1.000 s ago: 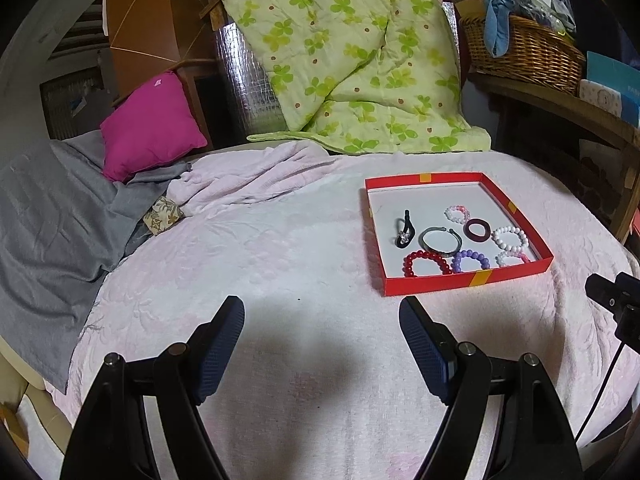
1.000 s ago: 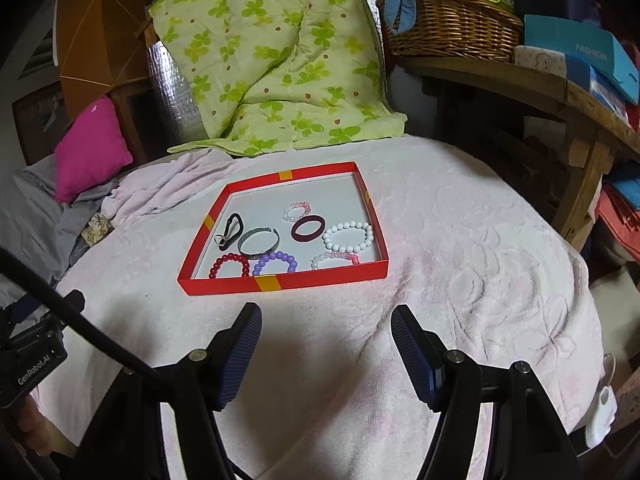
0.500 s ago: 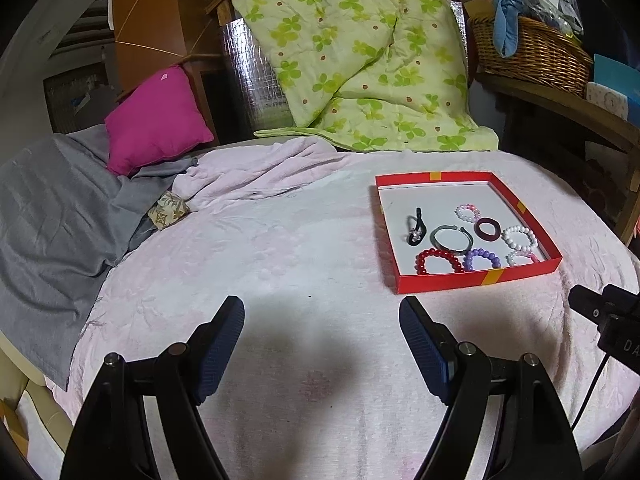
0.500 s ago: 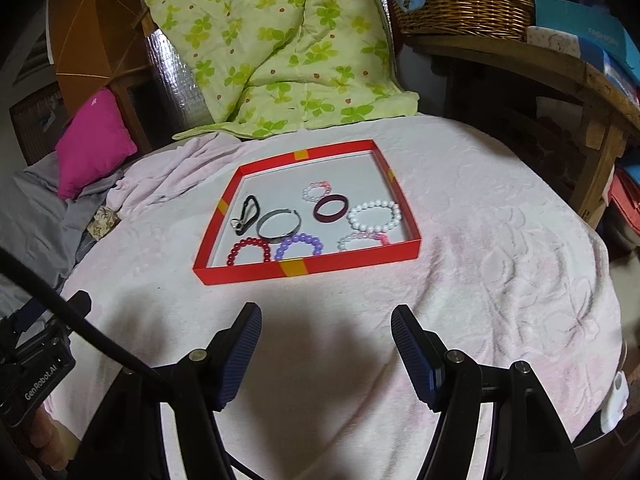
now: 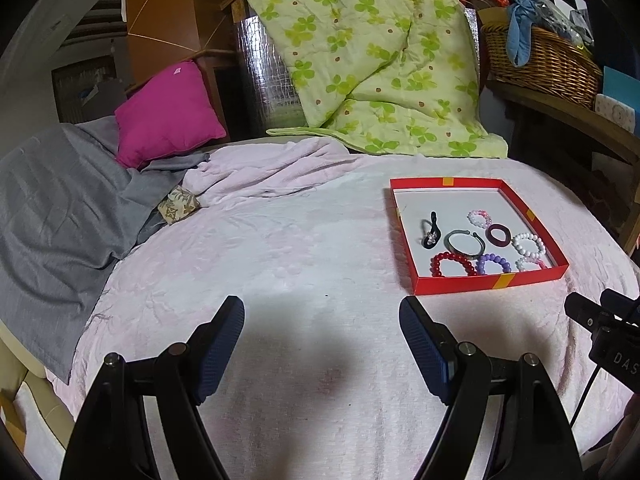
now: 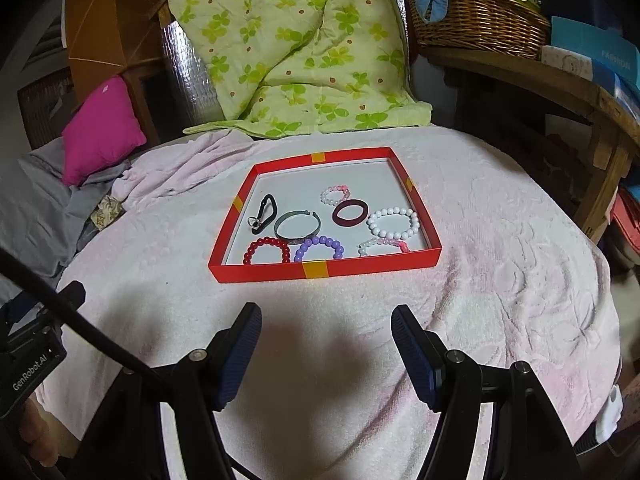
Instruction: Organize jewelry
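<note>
A shallow red tray (image 6: 326, 270) (image 5: 492, 282) lies on the pale pink blanket. In it lie several pieces: a red bead bracelet (image 6: 267, 251), a purple bead bracelet (image 6: 319, 248), a grey metal bangle (image 6: 298, 227), a dark maroon ring (image 6: 351, 212), a white bead bracelet (image 6: 393, 223), pink-white bead bracelets (image 6: 336, 195) and a black clip (image 6: 264, 214). My right gripper (image 6: 326, 320) is open and empty, just in front of the tray. My left gripper (image 5: 322, 314) is open and empty, to the tray's left front.
A green flowered quilt (image 5: 372, 60) hangs behind the bed. A magenta pillow (image 5: 164, 114) and a grey cloth (image 5: 60, 208) lie at the left. A wicker basket (image 6: 480, 20) stands on a wooden shelf (image 6: 560, 92) at the right.
Both grippers have tilted a little; the tray sits lower and nearer in the right wrist view and slightly further right in the left wrist view. Both stay open and empty.
</note>
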Motion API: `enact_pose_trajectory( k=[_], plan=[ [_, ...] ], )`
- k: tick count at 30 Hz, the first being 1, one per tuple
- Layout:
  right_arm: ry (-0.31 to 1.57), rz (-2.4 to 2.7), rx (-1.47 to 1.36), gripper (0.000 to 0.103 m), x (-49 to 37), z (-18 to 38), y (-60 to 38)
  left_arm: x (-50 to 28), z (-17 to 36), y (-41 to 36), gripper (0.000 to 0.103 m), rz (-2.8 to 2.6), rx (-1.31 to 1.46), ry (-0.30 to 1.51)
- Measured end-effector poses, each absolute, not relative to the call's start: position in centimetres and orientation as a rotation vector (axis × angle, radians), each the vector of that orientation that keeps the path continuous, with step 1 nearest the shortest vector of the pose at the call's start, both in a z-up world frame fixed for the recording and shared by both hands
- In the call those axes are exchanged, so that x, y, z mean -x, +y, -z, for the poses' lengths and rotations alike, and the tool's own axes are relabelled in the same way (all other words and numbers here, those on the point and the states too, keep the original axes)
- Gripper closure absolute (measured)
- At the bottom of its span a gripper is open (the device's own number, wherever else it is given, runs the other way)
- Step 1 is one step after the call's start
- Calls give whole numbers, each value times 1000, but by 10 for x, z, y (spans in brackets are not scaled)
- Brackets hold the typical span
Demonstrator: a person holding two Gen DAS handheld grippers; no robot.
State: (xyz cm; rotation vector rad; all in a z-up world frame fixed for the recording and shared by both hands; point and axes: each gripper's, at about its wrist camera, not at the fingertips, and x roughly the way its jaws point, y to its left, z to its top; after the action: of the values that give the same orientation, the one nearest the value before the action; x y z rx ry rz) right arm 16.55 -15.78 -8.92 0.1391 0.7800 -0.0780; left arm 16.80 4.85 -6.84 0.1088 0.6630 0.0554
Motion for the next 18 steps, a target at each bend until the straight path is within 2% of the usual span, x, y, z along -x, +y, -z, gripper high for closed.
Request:
enact_pose_trajectory(
  k=[18],
  plan=[
    [778,82,-100,32,-167,91,-152,-172,74,50,23,-59,-108,672]
  ],
)
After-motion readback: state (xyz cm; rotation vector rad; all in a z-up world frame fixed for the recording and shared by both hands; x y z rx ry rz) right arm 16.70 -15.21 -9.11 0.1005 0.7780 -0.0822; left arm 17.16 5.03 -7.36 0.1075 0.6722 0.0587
